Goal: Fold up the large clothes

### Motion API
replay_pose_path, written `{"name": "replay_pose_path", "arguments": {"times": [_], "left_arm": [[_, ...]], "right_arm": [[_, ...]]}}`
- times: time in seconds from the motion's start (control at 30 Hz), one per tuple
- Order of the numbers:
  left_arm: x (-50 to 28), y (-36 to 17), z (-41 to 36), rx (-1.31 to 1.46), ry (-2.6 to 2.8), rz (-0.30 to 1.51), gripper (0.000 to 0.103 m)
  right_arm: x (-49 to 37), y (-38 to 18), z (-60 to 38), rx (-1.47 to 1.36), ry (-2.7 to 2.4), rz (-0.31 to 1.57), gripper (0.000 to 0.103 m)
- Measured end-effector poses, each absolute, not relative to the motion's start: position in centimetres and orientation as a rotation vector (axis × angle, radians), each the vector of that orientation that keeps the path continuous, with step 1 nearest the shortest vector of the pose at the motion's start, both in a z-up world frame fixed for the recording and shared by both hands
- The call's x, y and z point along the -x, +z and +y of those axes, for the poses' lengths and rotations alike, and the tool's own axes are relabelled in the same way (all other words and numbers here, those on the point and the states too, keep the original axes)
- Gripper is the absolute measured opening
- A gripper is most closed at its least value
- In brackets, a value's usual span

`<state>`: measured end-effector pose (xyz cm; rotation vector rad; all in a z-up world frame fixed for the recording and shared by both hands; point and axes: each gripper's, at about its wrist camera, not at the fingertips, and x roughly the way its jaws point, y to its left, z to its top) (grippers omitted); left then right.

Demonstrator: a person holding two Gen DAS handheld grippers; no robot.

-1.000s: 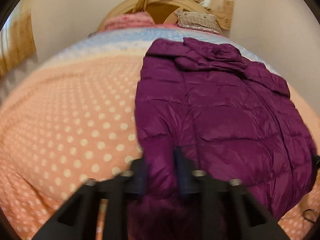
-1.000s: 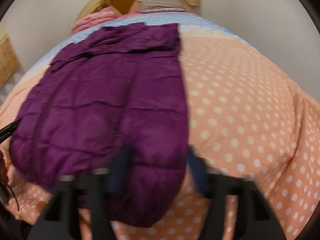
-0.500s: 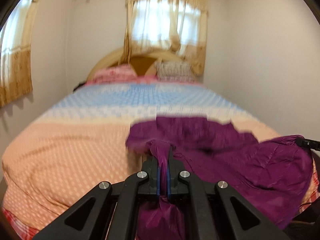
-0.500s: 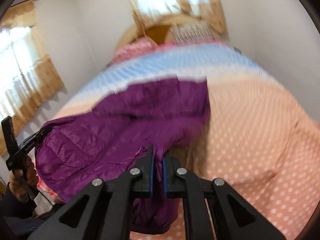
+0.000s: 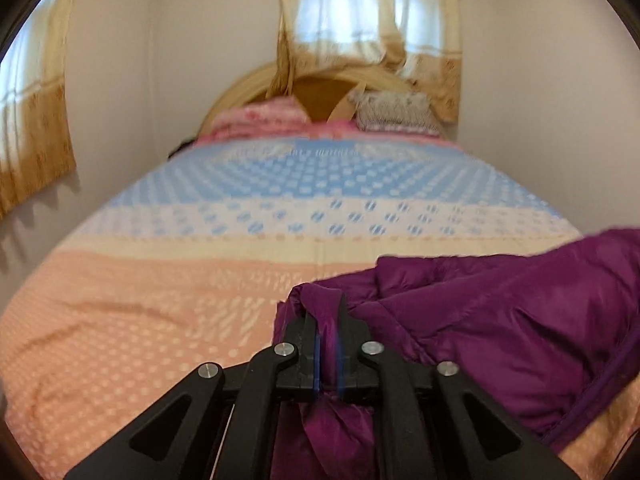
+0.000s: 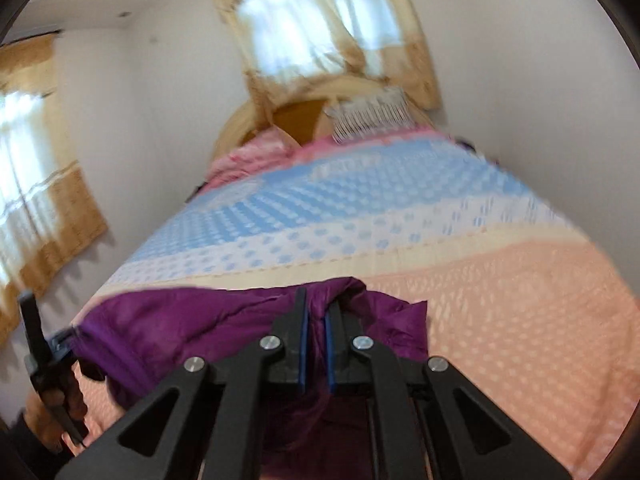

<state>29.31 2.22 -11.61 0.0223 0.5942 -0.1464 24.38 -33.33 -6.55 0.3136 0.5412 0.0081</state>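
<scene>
Since a second ago, both grippers have risen from low over the spread-out purple jacket (image 5: 500, 320) and carried its near hem up off the bedspread (image 5: 160, 320), so that both cameras now look along the bed toward the headboard (image 5: 320, 92) and the curtained window (image 5: 368, 16) at 12 o'clock rather than down on the cloth.

From the left wrist, the bedspread fills the middle of the picture: orange with pale dots near the camera, then a cream band, then blue checks farther off. A pink pillow (image 5: 260, 118) and a grey patterned pillow (image 5: 394, 114) lie at the head. A second curtained window (image 5: 32, 120) hangs at 9 o'clock.

The jacket is bunched and lifted at the near end of the bed. From the left wrist it spreads from 6 o'clock out to 3 o'clock, its quilted panels billowing. From the right wrist the jacket (image 6: 180, 320) stretches from 6 o'clock toward 8 o'clock.

The left gripper (image 5: 329, 344) is clamped on a pinch of the jacket's edge, purple cloth squeezed between its blue-lined fingers. The right gripper (image 6: 315, 344) is likewise clamped on the jacket's edge. At 8 o'clock in the right wrist view, the left gripper (image 6: 44, 360) shows dark and blurred in the person's hand (image 6: 60, 412), the jacket reaching to its tip.
</scene>
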Motion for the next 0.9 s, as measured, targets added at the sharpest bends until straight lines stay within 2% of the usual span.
{"name": "replay_pose_path", "arguments": {"times": [0.1,0.23,0.37,0.43,0.47,0.5,0.53,0.57,0.67,0.77,0.87,0.9], "left_arm": [[-31.1,-13.1,2.3,0.03,-0.17,0.654,0.01],[-31.5,-12.3,3.1,0.105,-0.173,0.633,0.017],[-30.8,-10.8,3.1,0.118,-0.144,0.574,0.035],[-31.1,-10.4,2.8,0.129,-0.109,0.571,0.045],[-31.1,-10.2,2.7,0.133,-0.101,0.565,0.061],[-31.0,-10.0,2.6,0.129,-0.076,0.539,0.083],[-30.6,-9.7,2.7,0.122,-0.053,0.497,0.09],[-30.3,-9.6,2.7,0.113,-0.044,0.46,0.094],[-29.6,-8.8,2.2,0.07,-0.017,0.395,0.094],[-28.9,-8.5,1.1,0.02,0.013,0.382,0.094],[-27.8,-8.6,-0.5,-0.016,0.01,0.339,0.095],[-27.7,-8.6,-1.0,-0.024,0.003,0.329,0.096]], "right_arm": [[-27.3,-9.2,-34.4,-0.319,-0.032,0.607,0.009],[-29.0,-11.9,-35.8,-0.338,-0.04,0.659,0.01],[-30.0,-12.5,-36.2,-0.336,-0.047,0.659,0.016],[-30.9,-12.5,-36.7,-0.347,-0.066,0.66,0.034],[-31.2,-12.5,-36.8,-0.349,-0.078,0.661,0.037],[-31.5,-12.4,-36.9,-0.345,-0.099,0.651,0.052],[-31.6,-12.3,-36.8,-0.34,-0.116,0.639,0.066],[-31.9,-12.4,-36.8,-0.337,-0.117,0.636,0.068],[-32.1,-12.4,-36.7,-0.325,-0.137,0.638,0.068],[-31.0,-10.4,-36.2,-0.284,-0.187,0.565,0.074],[-29.4,-8.1,-34.4,-0.259,-0.165,0.5,0.073],[-29.1,-7.4,-33.0,-0.221,-0.138,0.491,0.068]]}}
